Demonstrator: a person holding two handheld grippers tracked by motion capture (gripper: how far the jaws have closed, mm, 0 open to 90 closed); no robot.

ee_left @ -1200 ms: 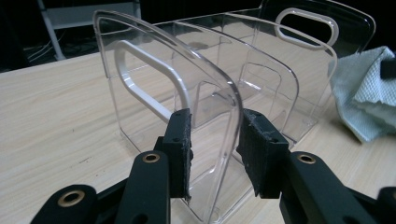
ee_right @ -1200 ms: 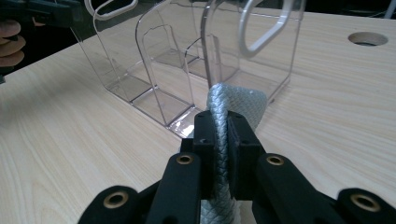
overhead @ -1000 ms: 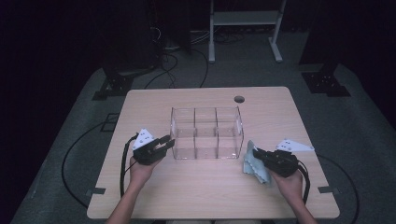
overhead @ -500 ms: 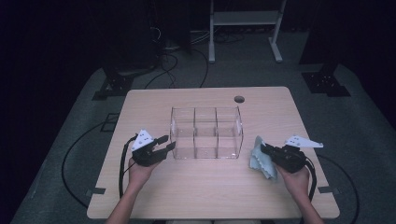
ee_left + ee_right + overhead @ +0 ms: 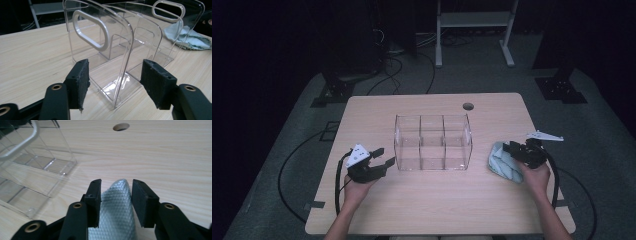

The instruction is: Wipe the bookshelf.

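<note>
We find no brand, label or readable writing on anything here.

From the high view we see a light wooden table (image 5: 432,210) with a round cable hole (image 5: 468,106) near its far edge. At its middle stands a clear plastic organiser box (image 5: 432,143), divided into compartments. Our left gripper (image 5: 380,163) sits just beside the box's left end, and our right gripper (image 5: 511,148) rests over a pale blue-green cloth (image 5: 502,165) lying near the box's right end.

The left gripper view gives us what the high view cannot: the box's end wall carries a grey oval handle (image 5: 91,30), a second one (image 5: 168,10) shows at the far end, and the wall's rounded clear edge stands between the left gripper's (image 5: 113,82) fingers (image 5: 80,81). These have just been opening; their rough black foam pads stand clear of the plastic on both sides. The cloth (image 5: 186,37) shows crumpled beyond the box.

The right gripper view brings out the cloth's (image 5: 116,215) fine diamond weave, which rises in a peak between the right gripper's (image 5: 117,195) fingers (image 5: 143,201). These too have just been opening. There is a gap on the right side; on the left the fabric lies against the pad, so we cannot tell whether any grip remains. The wood grain, the cable hole (image 5: 121,126) and the box's glossy base (image 5: 37,167) show beyond.
</note>
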